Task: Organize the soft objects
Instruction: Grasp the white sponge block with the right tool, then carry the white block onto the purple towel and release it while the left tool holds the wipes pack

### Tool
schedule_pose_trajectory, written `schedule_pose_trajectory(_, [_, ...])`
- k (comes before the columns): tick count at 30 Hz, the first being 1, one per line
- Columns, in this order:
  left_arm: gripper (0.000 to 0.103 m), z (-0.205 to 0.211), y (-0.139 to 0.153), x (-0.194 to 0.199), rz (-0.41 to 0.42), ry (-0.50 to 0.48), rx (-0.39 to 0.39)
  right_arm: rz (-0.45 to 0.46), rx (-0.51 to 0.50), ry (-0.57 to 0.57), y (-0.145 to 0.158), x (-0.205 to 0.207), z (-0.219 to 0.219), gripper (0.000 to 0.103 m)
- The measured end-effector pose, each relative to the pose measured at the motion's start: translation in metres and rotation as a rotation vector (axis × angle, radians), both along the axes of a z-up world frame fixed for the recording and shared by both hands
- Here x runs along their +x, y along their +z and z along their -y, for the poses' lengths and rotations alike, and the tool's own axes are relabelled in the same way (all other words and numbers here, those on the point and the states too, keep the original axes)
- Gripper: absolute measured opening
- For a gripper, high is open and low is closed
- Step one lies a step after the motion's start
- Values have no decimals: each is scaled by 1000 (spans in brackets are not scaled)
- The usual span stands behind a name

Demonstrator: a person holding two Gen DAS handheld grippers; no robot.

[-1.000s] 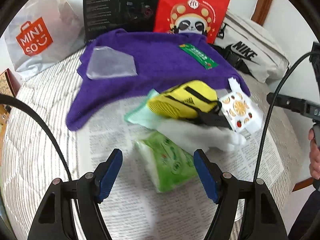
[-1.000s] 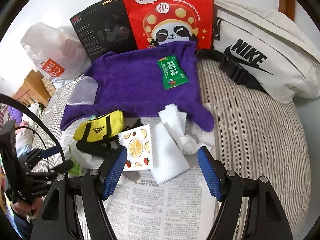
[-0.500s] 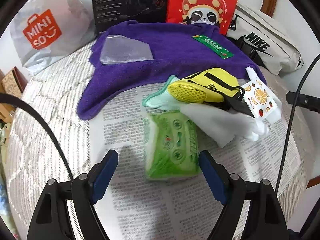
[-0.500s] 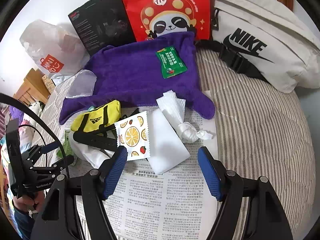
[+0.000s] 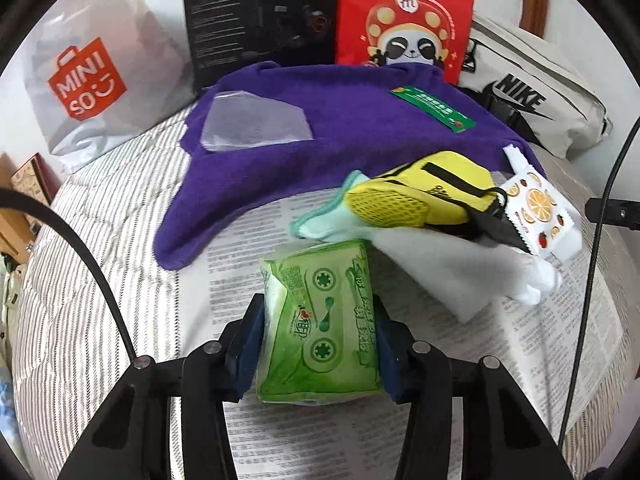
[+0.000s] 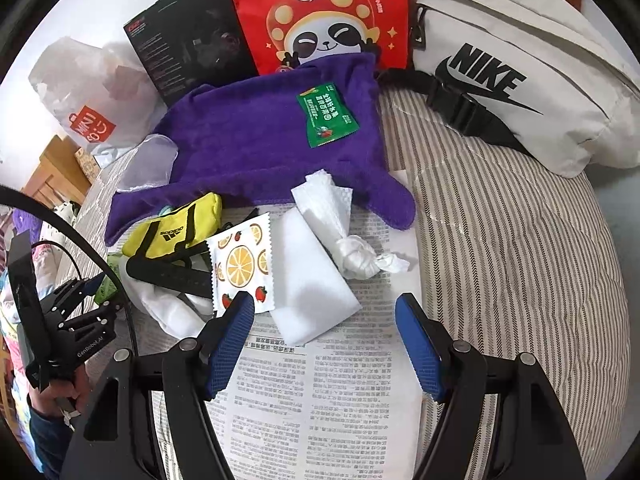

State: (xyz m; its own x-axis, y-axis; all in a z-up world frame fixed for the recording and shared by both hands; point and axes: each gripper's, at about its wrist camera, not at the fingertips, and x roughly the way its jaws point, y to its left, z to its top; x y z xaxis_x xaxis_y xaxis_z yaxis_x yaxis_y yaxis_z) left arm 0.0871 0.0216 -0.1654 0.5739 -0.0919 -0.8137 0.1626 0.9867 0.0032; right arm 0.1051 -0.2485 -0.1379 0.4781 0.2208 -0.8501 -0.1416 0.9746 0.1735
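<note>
Left wrist view: left tongs [image 5: 318,344] pinch green tissue pack [image 5: 318,320] above newspaper [image 5: 540,336] on striped mattress [image 5: 100,232]; right tongs [image 6: 325,312] spread.

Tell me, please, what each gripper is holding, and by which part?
The left gripper clamps the green tissue pack across its two long sides; the right gripper is open and holds nothing.

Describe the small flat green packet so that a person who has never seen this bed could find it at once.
Start at the purple towel spread at the back of the bed, below the red panda bag. The green packet lies flat on the towel's right part, touching nothing else. Unlike the puffy light-green tissue pack between the left gripper's fingers, it is thin, dark green, with white lettering.
</note>
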Motion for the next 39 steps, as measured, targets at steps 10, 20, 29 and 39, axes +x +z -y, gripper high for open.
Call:
schedule_pose_trajectory(10, [51,-5,-3,-4,60,27,7,-28,-49,59,-22,10,-14,72])
schedule_pose_trajectory(20, [51,-5,-3,-4,59,28,10,6,-135,142,-38,13,-28,72])
schedule_pose_trajectory(29, [51,-5,-3,-3,59,29,10,40,-115,143,-25,-3,-13,54])
schedule_pose_trajectory(39, [51,-4,-3,-4,59,28,8,-42,-72,131,-42,-19,-6,61])
